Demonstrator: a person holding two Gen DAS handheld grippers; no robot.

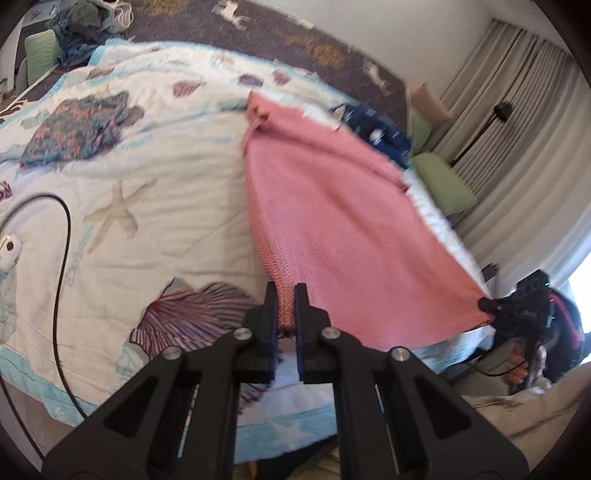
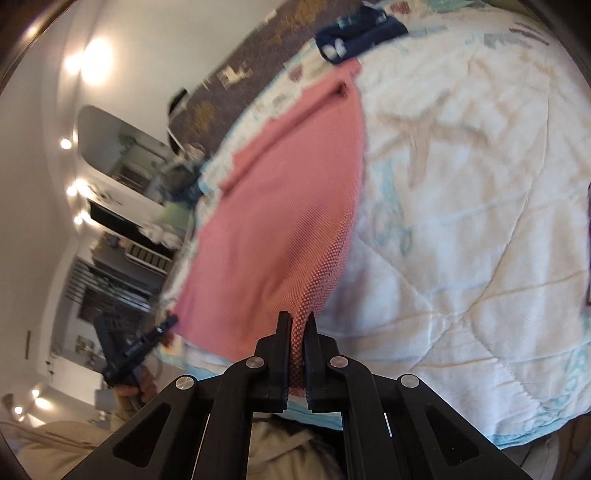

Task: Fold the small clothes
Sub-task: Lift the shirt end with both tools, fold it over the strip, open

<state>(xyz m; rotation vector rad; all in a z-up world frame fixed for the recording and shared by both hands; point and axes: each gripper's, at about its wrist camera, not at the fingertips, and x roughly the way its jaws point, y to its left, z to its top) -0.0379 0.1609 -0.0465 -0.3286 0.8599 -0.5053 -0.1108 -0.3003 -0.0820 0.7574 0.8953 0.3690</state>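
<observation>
Two tools clamped on pink cloth (image 1: 332, 221)

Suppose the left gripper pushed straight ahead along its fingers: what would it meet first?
The pink cloth it is already shut on: the left gripper pinches one corner, and the fabric stretches ahead over the quilt. Depth beyond is unclear.

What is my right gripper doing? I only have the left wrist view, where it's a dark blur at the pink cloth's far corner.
Observer: The right gripper is shut on the pink cloth, fabric pinched between its fingers.
Operator: Is anything past the cloth's far end?
Observer: A navy garment touches that end.
Operator: And to its right?
Observer: Only the bare quilt with a starfish print.
</observation>
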